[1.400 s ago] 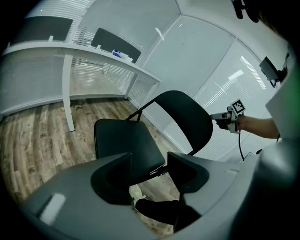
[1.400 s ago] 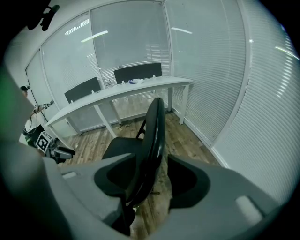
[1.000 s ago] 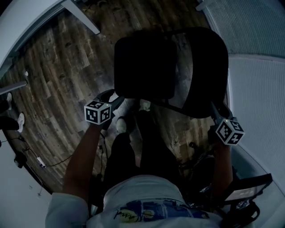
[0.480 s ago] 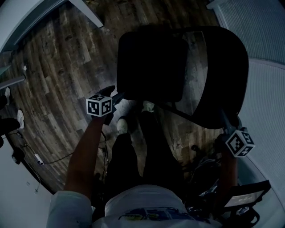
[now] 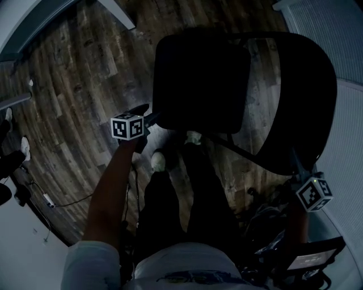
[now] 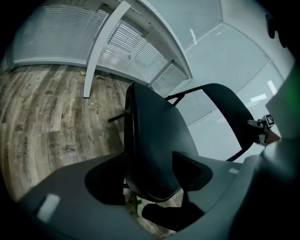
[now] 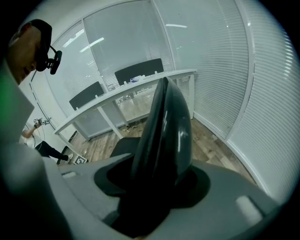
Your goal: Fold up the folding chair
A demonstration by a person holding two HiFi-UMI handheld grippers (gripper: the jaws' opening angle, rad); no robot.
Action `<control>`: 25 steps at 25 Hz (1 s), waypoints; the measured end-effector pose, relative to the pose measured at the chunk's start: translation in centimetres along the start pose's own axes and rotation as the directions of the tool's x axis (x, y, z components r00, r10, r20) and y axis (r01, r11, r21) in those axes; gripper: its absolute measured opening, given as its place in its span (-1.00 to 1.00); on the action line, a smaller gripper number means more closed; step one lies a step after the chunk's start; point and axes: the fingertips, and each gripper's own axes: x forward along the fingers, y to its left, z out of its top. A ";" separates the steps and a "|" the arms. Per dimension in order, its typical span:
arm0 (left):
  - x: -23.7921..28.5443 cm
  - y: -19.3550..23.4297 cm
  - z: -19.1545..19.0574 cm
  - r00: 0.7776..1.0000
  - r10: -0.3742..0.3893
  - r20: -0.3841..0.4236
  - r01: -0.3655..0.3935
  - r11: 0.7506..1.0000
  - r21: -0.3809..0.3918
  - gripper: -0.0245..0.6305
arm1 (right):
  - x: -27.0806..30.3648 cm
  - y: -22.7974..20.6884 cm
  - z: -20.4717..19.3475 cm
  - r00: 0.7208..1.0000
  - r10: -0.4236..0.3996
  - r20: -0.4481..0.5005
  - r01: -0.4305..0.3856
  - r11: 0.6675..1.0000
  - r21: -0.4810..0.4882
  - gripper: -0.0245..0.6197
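A black folding chair stands on the wood floor in the head view, its seat to the left and its curved backrest to the right. My left gripper sits at the seat's near-left corner. In the left gripper view the seat's edge lies between the jaws of the left gripper, which are opening around it. My right gripper is at the backrest's near end. In the right gripper view the backrest fills the gap of the right gripper, which is shut on it.
A white desk leg slants in at the top left. Walls of white blinds curve round the right side. My shoes stand just under the seat. Cables trail across the floor at the left, and dark gear lies at lower right.
In the head view the backrest and my right gripper have slid toward the lower right. The left gripper has stayed at the seat's corner, shifting slightly up the picture.
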 end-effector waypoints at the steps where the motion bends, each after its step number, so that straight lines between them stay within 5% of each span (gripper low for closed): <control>1: 0.3 0.3 0.0 1.000 -0.004 0.003 0.004 1.000 -0.008 0.04 | 0.0 0.0 0.0 1.000 0.002 0.003 -0.002 1.000 0.000 -0.30; 9: 2.2 1.4 0.0 0.993 -0.111 0.041 0.115 0.986 -0.121 0.07 | -0.3 0.7 0.7 1.000 0.002 0.024 -0.002 1.000 -0.004 -0.30; 16: 3.5 2.1 -0.5 0.969 -0.232 0.086 0.246 0.933 -0.263 0.11 | -0.8 0.7 1.1 0.999 0.002 0.054 -0.002 1.000 -0.011 -0.30; 25: 4.6 1.0 -0.3 0.910 -0.389 0.146 0.415 0.848 -0.328 0.11 | -0.8 0.5 1.3 0.994 0.053 0.097 -0.059 0.997 0.051 -0.30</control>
